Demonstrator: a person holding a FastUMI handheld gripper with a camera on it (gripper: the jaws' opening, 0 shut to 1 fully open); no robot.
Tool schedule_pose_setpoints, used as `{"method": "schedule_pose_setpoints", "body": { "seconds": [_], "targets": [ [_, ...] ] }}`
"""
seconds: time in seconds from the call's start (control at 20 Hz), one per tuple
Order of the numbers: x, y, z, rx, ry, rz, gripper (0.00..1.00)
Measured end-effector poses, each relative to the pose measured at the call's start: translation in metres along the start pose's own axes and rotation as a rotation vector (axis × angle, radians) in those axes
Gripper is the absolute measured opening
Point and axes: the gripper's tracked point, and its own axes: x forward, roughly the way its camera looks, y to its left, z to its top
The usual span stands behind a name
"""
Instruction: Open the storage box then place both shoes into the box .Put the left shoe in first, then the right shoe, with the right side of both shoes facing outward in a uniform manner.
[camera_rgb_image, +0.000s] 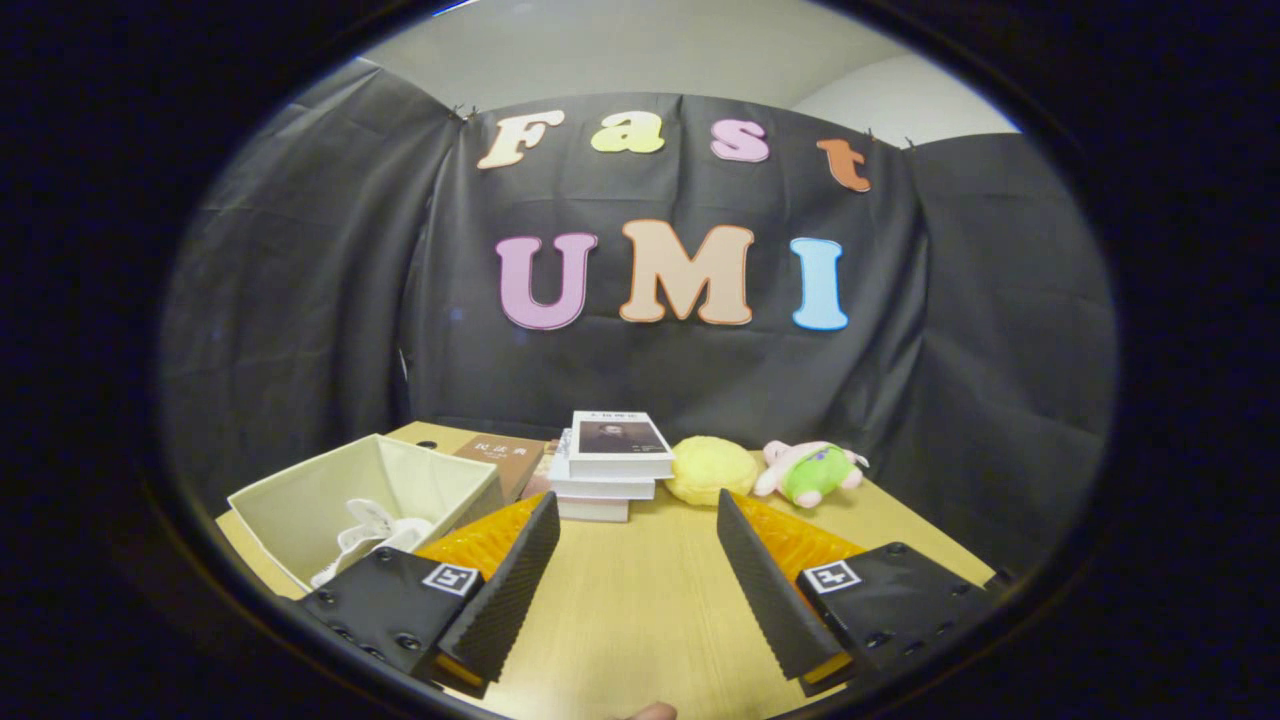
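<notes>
1. Gripper (636, 520): yours, held above the table with the fingers spread wide. Nothing sits between them but bare tabletop.
2. Table (640, 600): light wood surface, running from under the fingers back to the black cloth wall.
3. Storage box (300, 505): pale fabric, top open, standing beside your left finger and partly hidden behind it.
4. Shoe (370, 530): one white shoe lying inside the storage box; which of the pair it is cannot be told.
5. Stack of books (612, 462): white, just beyond the fingertips, near the middle.
6. Brown book (505, 460): flat behind the storage box, beside the stack.
7. Yellow plush (712, 470): round, touching the right side of the stack.
8. Pink and green plush toy (812, 470): lying just right of the yellow plush.
</notes>
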Motion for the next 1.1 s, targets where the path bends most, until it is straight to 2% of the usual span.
{"method": "schedule_pose_setpoints", "body": {
  "seconds": [1.1],
  "targets": [
    [-0.014,-0.032,0.008,0.044,-0.042,-0.052,1.00]
  ]
}}
